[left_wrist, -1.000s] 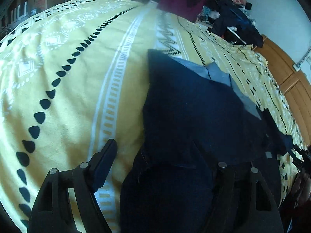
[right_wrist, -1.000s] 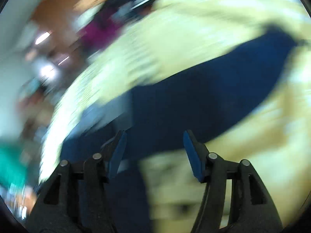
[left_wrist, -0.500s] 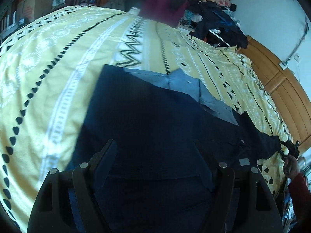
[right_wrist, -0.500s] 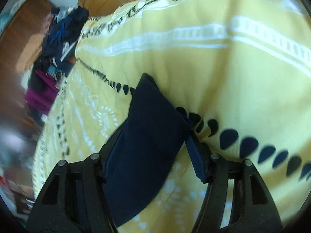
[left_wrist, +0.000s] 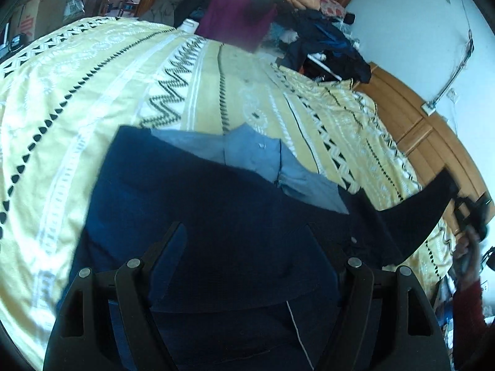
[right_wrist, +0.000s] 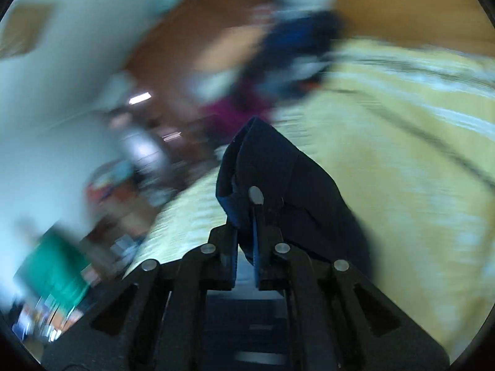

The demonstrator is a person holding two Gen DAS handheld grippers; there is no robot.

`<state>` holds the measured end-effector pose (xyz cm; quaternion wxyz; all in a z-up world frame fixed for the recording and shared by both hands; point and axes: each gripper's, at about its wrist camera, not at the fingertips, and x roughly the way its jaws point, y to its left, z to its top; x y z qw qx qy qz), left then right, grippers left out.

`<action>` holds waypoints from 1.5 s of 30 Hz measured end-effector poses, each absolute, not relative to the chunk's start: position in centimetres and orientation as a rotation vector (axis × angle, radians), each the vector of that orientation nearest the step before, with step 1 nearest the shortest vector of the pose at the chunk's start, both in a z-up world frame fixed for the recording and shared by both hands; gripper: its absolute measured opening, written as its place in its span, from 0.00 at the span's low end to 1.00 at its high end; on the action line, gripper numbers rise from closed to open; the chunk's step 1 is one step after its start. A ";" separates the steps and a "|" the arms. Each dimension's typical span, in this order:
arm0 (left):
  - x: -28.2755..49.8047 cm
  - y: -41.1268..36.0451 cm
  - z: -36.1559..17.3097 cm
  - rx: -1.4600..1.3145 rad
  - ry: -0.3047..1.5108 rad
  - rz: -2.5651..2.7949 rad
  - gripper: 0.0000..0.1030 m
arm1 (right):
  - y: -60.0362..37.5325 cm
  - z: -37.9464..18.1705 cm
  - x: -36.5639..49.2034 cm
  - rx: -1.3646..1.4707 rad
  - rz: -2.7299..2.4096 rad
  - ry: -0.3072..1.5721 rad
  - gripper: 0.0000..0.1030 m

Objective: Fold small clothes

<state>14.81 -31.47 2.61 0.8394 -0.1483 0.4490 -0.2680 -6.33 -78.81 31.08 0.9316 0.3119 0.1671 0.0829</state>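
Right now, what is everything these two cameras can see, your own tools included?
Dark garment: one, navy with a lighter blue lining, spread on the bed; one end lifted at the right.
Bedspread: one, yellow with white and black patterns.
Clothes pile: several, dark blue, maroon and orange, at the far end of the bed.
Wooden cabinets: brown, along the wall.
Left gripper: black, open above the garment.
Right gripper: black, shut on the garment's end.
Hand: one, red sleeve, far right.

I see a bed with a yellow patterned cover (left_wrist: 92,99), a wooden wardrobe (left_wrist: 411,123), a pale wall (left_wrist: 402,15) and piled clothes (left_wrist: 324,43) behind.
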 end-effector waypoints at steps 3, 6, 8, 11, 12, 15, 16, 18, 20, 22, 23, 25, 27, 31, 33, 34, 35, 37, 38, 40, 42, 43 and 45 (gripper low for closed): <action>14.7 -29.0 3.9 -0.356 0.905 -0.562 0.77 | -67.7 33.1 -1.2 0.578 0.403 0.351 0.08; 14.5 -26.3 4.7 -0.389 0.871 -0.541 0.78 | -57.5 31.2 3.8 0.546 0.555 0.421 0.10; 14.4 -24.0 4.9 -0.409 0.854 -0.516 0.78 | -51.1 28.0 7.0 0.491 0.622 0.494 0.13; 14.1 -20.5 4.3 -0.441 0.855 -0.470 0.79 | -44.3 20.9 9.6 0.433 0.624 0.696 0.35; 14.1 -19.3 3.9 -0.453 0.861 -0.455 0.79 | -43.1 18.9 9.7 0.417 0.612 0.755 0.35; 14.0 -16.6 2.6 -0.470 0.880 -0.419 0.80 | -42.7 15.7 6.9 0.452 0.628 0.816 0.35; 13.8 -15.9 2.1 -0.473 0.885 -0.411 0.80 | -43.5 15.2 5.4 0.451 0.624 0.822 0.35; 13.6 -14.8 1.1 -0.484 0.902 -0.397 0.80 | -46.0 14.5 3.4 0.458 0.584 0.830 0.38; 13.5 -14.3 0.2 -0.493 0.920 -0.390 0.80 | -49.3 13.8 2.1 0.471 0.514 0.846 0.41; 13.3 -14.4 -0.5 -0.493 0.926 -0.397 0.80 | -52.0 12.9 1.7 0.496 0.439 0.877 0.41; 13.2 -14.6 -0.6 -0.492 0.926 -0.404 0.80 | -52.8 12.7 1.5 0.508 0.423 0.886 0.41; 13.0 -14.9 -1.0 -0.496 0.930 -0.409 0.80 | -53.1 13.2 2.0 0.498 0.410 0.878 0.41; 12.6 -14.8 -1.1 -0.507 0.935 -0.400 0.80 | -52.4 13.4 3.5 0.510 0.439 0.863 0.41; 11.1 -13.9 -1.2 -0.492 0.957 -0.363 0.80 | -48.2 12.6 8.6 0.449 0.555 0.887 0.41; 10.6 -13.3 -1.0 -0.466 0.963 -0.343 0.80 | -44.6 11.3 11.4 0.413 0.633 0.933 0.41; 10.3 -12.9 -0.9 -0.467 0.962 -0.334 0.80 | -42.7 10.2 12.7 0.389 0.663 0.965 0.41; 10.1 -12.4 -0.8 -0.472 0.960 -0.322 0.80 | -41.1 8.9 13.8 0.378 0.687 1.011 0.41; 9.6 -11.1 -1.0 -0.497 0.955 -0.298 0.80 | -38.6 6.0 14.8 0.321 0.661 1.091 0.43; 9.3 -10.4 -1.2 -0.515 0.957 -0.284 0.80 | -38.3 6.3 14.7 0.304 0.656 1.056 0.46; 8.8 -9.1 -1.8 -0.537 0.967 -0.255 0.80 | -38.2 7.5 14.0 0.293 0.648 1.034 0.46; 8.3 -8.2 -2.3 -0.552 0.976 -0.250 0.80 | -38.5 9.9 11.9 0.260 0.683 0.938 0.46; 8.2 -8.0 -2.6 -0.554 0.981 -0.251 0.80 | -38.2 10.8 10.7 0.202 0.710 0.910 0.46; 8.0 -7.9 -3.1 -0.549 1.001 -0.257 0.80 | -37.2 11.7 8.6 0.098 0.755 0.885 0.46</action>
